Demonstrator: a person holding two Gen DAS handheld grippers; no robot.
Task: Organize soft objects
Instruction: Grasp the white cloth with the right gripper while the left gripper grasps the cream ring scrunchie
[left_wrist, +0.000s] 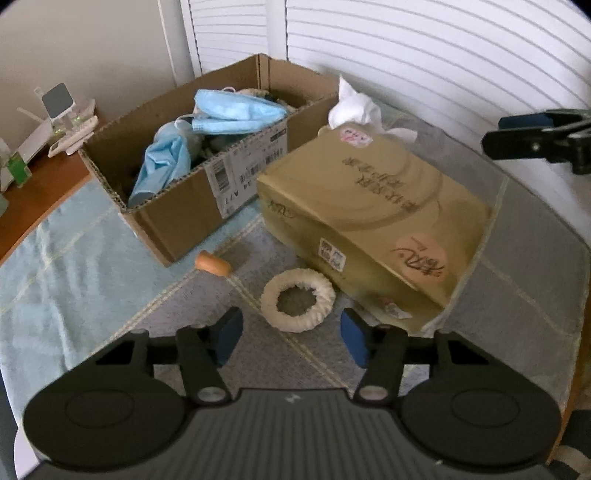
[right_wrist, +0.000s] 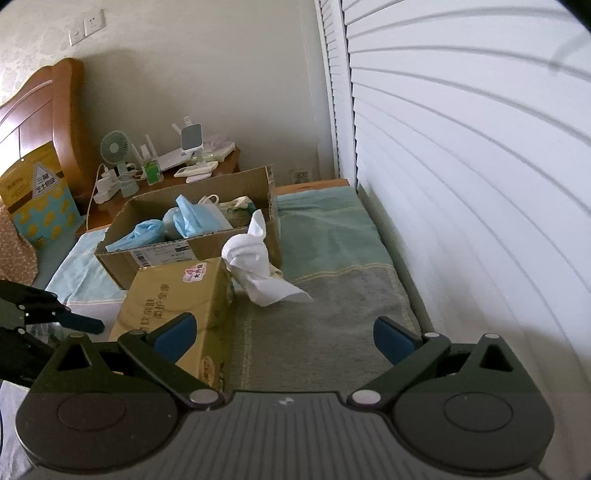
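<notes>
A bed (right_wrist: 332, 236) covered by a towel-like blanket in pale blue, green and grey bands is seen, running along a white slatted wall (right_wrist: 461, 147). Past the bed's far-left corner a wooden nightstand (right_wrist: 221, 171) stands against a cream wall, crowded with a small fan (right_wrist: 115, 147), a white router and chargers; a wooden headboard (right_wrist: 40, 110) rises at the left.

Near the bed's far edge an open cardboard box (left_wrist: 177, 206) is set, with blue face masks (left_wrist: 236, 110) heaped inside; a shipping label with barcodes and "A17" is stuck on its side. Touching its near corner lies a gold tissue pack (left_wrist: 373, 206), printed with Chinese characters too blurred to be read, plus round pink stickers. A crumpled white tissue (right_wrist: 255, 262) lies against the pack's far end, beside the box.

On the blanket in front of the pack a white fabric ring (left_wrist: 297, 301) lies flat, with a small orange foam piece (left_wrist: 214, 264) nearby, at the box's near corner.

The left claw (left_wrist: 291, 339) is held just above the ring, its blue pads half spread and gripping nothing. The right claw (right_wrist: 284, 338) is spread wide and empty, above the blanket beside the pack.
</notes>
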